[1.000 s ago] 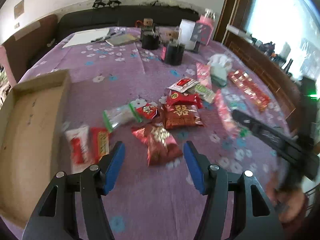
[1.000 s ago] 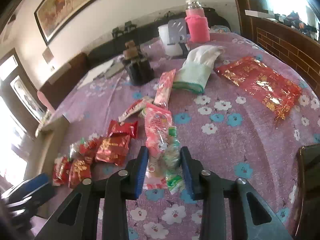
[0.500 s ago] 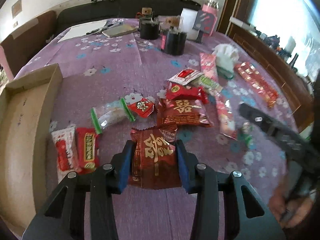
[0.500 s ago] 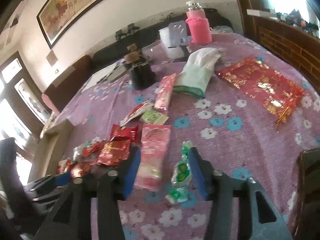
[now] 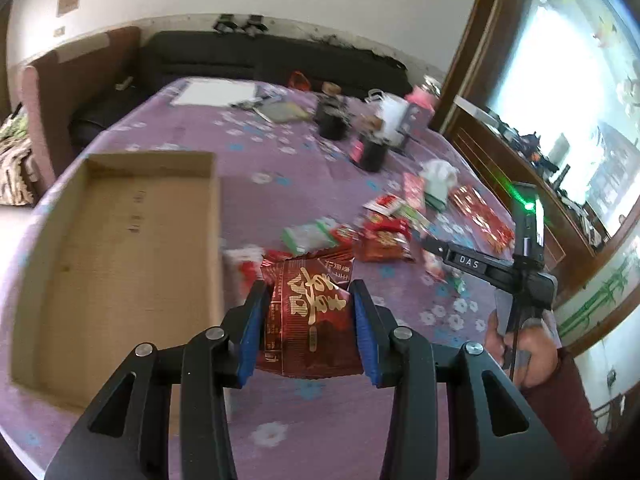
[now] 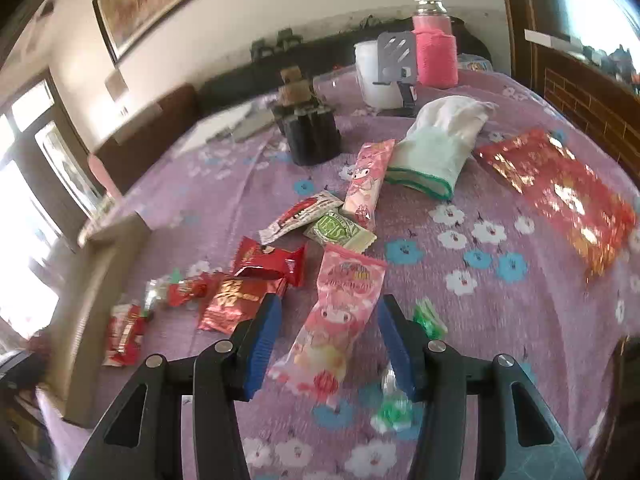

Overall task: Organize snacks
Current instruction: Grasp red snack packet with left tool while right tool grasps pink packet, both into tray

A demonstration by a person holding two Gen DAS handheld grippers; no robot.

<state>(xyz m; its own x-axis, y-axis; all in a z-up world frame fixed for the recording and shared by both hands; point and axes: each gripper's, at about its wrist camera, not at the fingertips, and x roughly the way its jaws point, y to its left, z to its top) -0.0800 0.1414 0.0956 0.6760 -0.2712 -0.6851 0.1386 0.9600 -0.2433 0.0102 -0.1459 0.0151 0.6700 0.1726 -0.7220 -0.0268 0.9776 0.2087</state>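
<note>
Left gripper point(image 5: 308, 326) now clamps the dark red snack packet point(image 5: 310, 320), lifted off the cloth, cardboard tray point(image 5: 120, 256) to its left. Right gripper point(image 6: 326, 344) has released; its jaws, closing slightly, straddle the pink candy bag point(image 6: 340, 316) without touching.

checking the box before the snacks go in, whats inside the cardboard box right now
The cardboard box shows only its bare brown floor with faint marks; no snacks are in it. Its near right corner is hidden behind the left gripper.
</note>
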